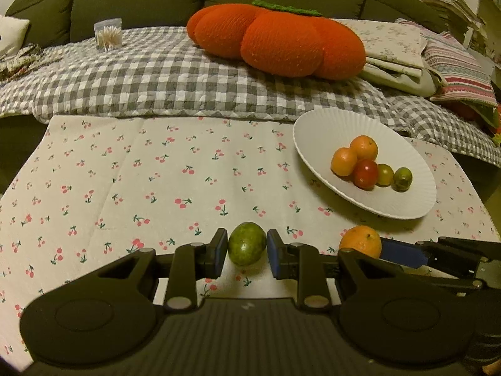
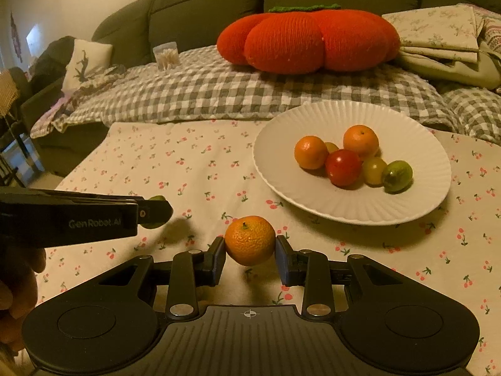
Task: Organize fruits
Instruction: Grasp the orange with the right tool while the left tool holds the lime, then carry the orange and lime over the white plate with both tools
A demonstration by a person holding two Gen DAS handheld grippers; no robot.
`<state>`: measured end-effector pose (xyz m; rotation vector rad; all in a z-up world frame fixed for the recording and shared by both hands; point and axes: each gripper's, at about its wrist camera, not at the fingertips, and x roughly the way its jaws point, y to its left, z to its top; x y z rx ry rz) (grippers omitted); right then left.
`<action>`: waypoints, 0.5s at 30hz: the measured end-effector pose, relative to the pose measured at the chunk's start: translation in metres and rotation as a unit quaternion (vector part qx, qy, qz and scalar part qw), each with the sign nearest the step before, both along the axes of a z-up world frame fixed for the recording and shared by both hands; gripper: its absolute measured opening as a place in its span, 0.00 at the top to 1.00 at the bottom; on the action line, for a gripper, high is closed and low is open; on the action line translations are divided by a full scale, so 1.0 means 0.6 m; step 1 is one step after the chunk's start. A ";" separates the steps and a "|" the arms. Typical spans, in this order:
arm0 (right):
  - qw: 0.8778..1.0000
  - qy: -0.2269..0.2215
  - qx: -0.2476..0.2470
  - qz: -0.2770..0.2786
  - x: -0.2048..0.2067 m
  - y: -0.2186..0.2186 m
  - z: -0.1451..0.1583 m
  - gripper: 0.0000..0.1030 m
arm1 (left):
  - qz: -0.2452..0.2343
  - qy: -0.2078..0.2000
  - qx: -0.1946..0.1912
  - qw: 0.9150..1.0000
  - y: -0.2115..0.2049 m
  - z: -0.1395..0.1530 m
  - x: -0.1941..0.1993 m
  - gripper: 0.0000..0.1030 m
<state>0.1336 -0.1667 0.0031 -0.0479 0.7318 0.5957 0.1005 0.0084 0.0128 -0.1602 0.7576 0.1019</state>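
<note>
Between the blue pads of my left gripper [image 1: 247, 250] sits a green oval fruit [image 1: 246, 244], gripped on both sides just over the cherry-print cloth [image 1: 156, 172]. My right gripper [image 2: 250, 250] is shut on a small orange [image 2: 250, 239], its pads pressing both flanks. That orange [image 1: 360, 241] also shows in the left wrist view, to the right of the green fruit. From the right wrist view, the left gripper [image 2: 156, 211] reaches in from the left. A white ribbed plate [image 1: 322, 125] [image 2: 313, 116] further back on the right holds several small fruits: orange, red and green.
A big orange pumpkin cushion [image 1: 275, 40] lies on a grey checked blanket [image 1: 156, 78] over a dark green sofa behind the table. A clear box of swabs [image 1: 108, 34] stands at the back left. Folded fabrics [image 1: 407, 53] are piled at the back right. A hand [image 2: 15, 282] shows at the left edge.
</note>
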 end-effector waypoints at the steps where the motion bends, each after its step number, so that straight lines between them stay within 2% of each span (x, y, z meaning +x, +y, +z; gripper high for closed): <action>1: 1.000 0.000 0.001 0.000 0.000 0.000 0.002 0.69 | -0.001 -0.002 0.002 1.000 -0.001 0.001 0.000 0.75; 15: 1.000 -0.008 0.021 -0.006 -0.003 -0.014 0.030 0.69 | -0.020 -0.029 0.021 0.999 -0.020 0.027 -0.008 0.75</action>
